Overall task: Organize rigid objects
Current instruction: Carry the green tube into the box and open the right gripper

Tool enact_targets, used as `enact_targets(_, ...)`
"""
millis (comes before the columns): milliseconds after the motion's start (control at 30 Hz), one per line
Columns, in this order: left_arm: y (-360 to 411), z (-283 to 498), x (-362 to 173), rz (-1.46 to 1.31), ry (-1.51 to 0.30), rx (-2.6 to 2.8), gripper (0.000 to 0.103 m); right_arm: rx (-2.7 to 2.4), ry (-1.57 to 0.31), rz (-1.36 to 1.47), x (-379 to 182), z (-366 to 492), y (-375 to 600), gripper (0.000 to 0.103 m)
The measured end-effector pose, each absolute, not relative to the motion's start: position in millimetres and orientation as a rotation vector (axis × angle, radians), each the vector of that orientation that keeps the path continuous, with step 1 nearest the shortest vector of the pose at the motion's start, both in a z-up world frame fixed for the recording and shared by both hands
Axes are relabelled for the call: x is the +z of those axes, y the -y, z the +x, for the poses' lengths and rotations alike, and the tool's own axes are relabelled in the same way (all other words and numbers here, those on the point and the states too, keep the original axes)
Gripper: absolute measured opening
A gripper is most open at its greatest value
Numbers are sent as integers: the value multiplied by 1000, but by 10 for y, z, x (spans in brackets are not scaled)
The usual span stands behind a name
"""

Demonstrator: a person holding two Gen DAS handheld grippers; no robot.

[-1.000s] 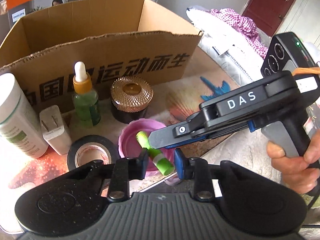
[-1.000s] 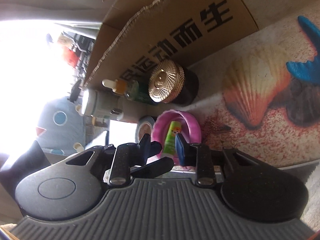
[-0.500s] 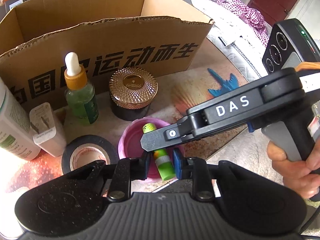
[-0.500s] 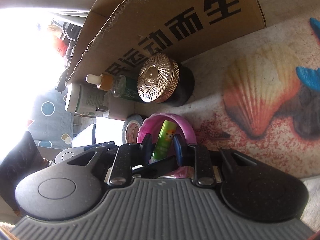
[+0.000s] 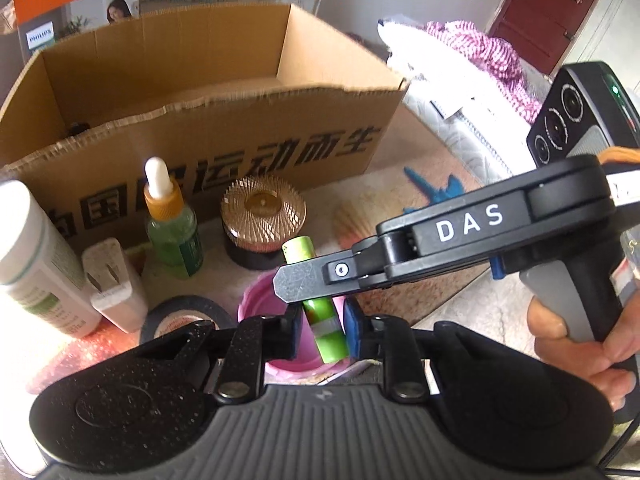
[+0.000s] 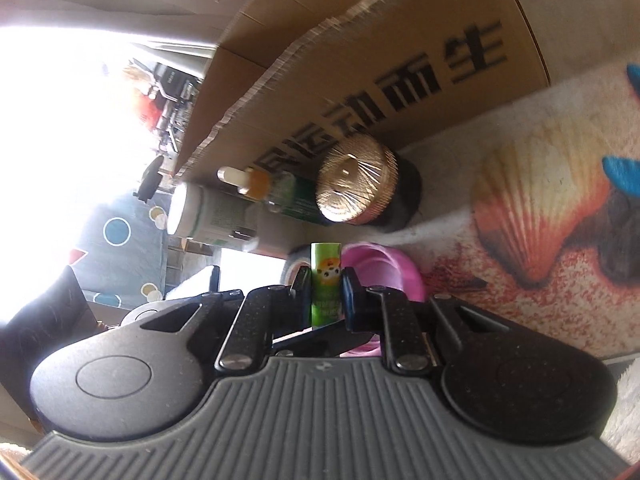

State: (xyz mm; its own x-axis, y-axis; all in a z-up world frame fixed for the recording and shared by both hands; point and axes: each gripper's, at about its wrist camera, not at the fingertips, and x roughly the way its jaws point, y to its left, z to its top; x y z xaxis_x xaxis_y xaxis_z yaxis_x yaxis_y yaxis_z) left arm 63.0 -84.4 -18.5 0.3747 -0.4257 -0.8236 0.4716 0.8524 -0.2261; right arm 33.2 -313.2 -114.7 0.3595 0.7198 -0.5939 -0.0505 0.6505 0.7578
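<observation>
Right gripper (image 6: 326, 286): clamped on the green tube (image 6: 326, 280), jaws just drawn in onto it
Left gripper (image 5: 320, 330): narrow, pads flanking the tube's lower end above the pink cup (image 5: 256, 308); contact unclear
Green tube: tilted, lifted over the cup
Beside cup: black tape roll (image 5: 188, 314), white plug adapter (image 5: 112, 284), dropper bottle (image 5: 170, 228), gold-lidded jar (image 5: 262, 216)
Behind: open cardboard box (image 5: 200, 120)
Surface: shell-print mat (image 6: 540, 216)

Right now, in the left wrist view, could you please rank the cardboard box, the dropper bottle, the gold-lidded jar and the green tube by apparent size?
1. Cardboard box
2. Gold-lidded jar and dropper bottle look alike
3. Green tube, though nearest the camera and partly hidden.
</observation>
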Motion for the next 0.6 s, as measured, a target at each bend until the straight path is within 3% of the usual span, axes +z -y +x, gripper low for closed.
enact_targets(333,704,582,488,60,-872,-540,22,631,-911,646,-458,315,3047,15)
enact_targets(600,556,1051,1021,52,-792,-465,22,732,-804,561,169,848,2828,15)
